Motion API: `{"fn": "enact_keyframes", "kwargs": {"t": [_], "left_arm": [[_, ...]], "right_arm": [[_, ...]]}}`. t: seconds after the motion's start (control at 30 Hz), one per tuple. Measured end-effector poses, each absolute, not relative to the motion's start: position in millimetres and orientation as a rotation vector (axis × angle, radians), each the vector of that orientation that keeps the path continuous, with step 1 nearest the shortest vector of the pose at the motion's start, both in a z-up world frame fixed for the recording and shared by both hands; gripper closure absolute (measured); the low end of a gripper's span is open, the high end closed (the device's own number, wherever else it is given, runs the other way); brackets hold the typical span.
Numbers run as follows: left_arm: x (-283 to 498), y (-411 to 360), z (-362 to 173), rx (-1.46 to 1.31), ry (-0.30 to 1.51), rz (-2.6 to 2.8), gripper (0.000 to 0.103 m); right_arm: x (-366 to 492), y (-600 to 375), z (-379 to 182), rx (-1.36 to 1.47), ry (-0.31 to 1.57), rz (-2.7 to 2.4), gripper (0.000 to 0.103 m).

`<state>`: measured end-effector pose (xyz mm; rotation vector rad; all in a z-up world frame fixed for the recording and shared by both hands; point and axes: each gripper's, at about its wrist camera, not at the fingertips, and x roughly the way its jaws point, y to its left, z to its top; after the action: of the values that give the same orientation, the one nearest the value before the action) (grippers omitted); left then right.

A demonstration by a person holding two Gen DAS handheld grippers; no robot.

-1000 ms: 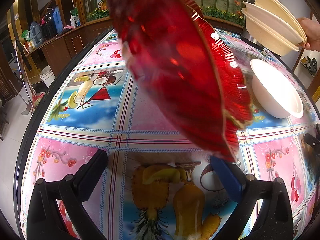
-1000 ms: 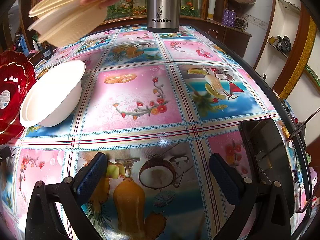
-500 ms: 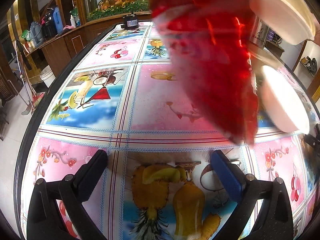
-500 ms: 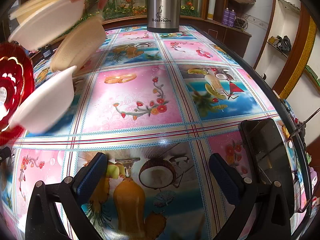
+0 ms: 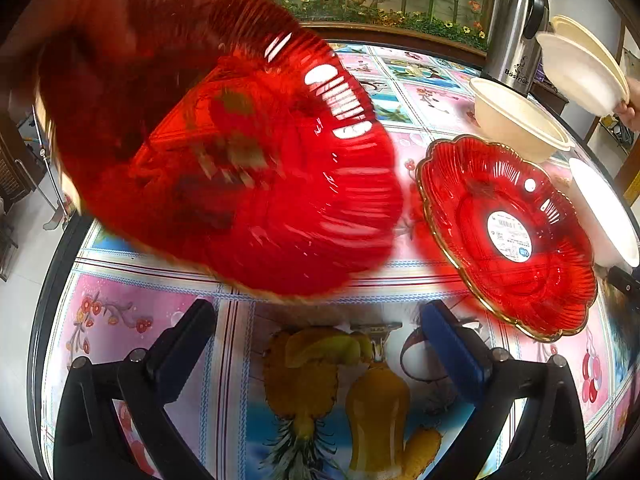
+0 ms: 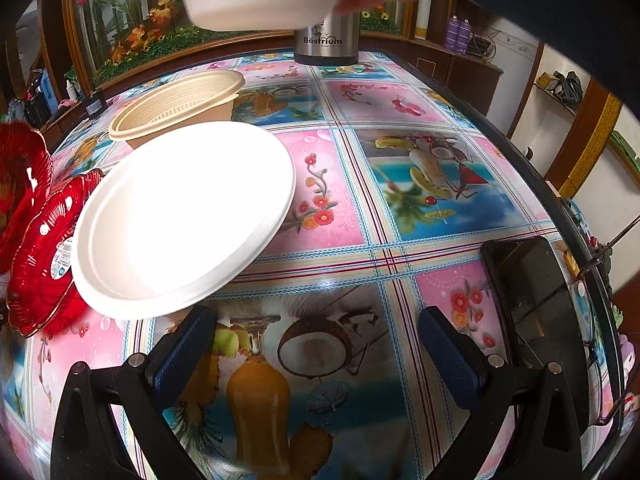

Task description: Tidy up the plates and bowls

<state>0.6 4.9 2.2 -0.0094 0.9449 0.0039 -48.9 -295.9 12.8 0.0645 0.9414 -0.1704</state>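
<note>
desk (image 6: pixel 400 240): glossy fruit-and-flower print cloth | on it: red glass plate (image 5: pixel 508 236), beige patterned bowl (image 6: pixel 176 110) behind it, white bowl (image 6: pixel 184 220) beside plate, steel flask (image 6: pixel 326 42) at far edge, black phone (image 6: pixel 536 304) at right

Pretty bright, even indoor light in both views. The big red plate (image 5: pixel 224 152) up close is smeared with motion blur, while the other red plate (image 5: pixel 508 236) is sharp with white glints on its ribs. The white bowl (image 6: pixel 180 216) is blown out, nearly no detail. Glossy counter (image 6: pixel 400 184) shows soft glare. Heavy fisheye bend, dark vignetted corners.
</note>
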Motion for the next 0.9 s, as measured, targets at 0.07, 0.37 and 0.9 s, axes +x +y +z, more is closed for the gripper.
{"fn": "enact_keyframes", "kwargs": {"t": [0.07,0.37,0.9], "left_arm": [[0.6,4.7,2.0,-0.009,0.945,0.004,0.000],[1.1,0.4,2.8,-0.008,0.944,0.004,0.000],[0.9,0.2,3.1,-0.009,0.945,0.004,0.000]], "right_arm": [[-48.9,-295.7,12.7,0.065,0.941,-0.170,0.001],[-48.7,-295.5,12.8,0.065,0.941,-0.170,0.001],[-49.1,-297.1,13.2,0.065,0.941,-0.170,0.001]]}}
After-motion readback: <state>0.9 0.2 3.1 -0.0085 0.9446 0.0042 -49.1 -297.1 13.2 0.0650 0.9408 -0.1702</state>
